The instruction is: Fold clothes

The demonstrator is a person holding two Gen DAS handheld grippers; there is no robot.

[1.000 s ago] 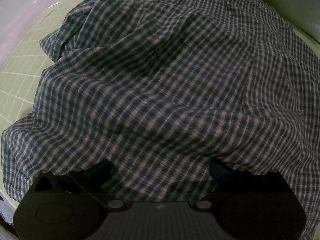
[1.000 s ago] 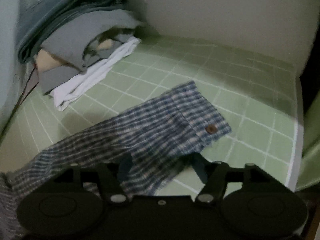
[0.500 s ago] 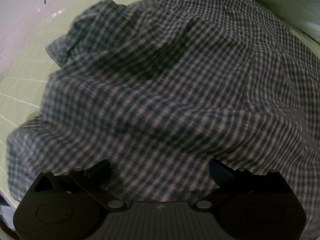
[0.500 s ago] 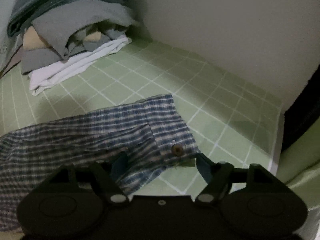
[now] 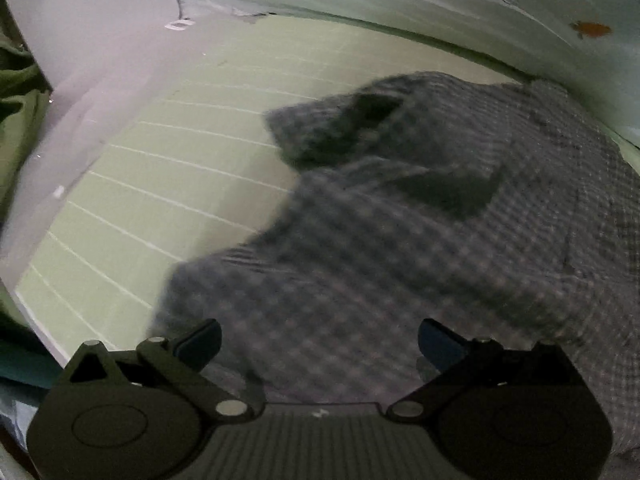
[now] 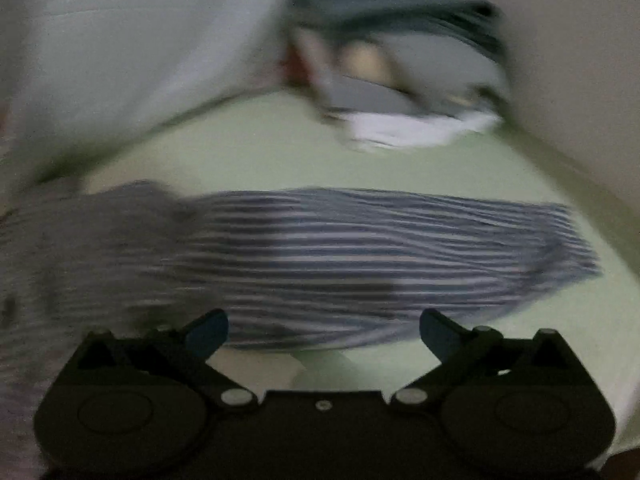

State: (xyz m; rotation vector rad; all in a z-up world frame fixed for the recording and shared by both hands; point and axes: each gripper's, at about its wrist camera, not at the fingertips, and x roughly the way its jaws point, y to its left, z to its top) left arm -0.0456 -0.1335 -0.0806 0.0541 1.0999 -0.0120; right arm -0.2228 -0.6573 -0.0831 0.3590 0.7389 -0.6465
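L gripper (image 5: pixel 319 342): jaws spread wide, nothing btwn the blue pads (image 5: pixel 200 342). R gripper (image 6: pixel 324 330): same, jaws wide apart, nothing gripped; view blurred.

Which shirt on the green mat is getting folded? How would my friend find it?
Start at the green mat with white grid lines. A pile of folded clothes sits at its far edge; nearer, spread flat and alone, lies the checked shirt. It is the only blue-and-white checked thing; the pile is plain grey, teal and white.
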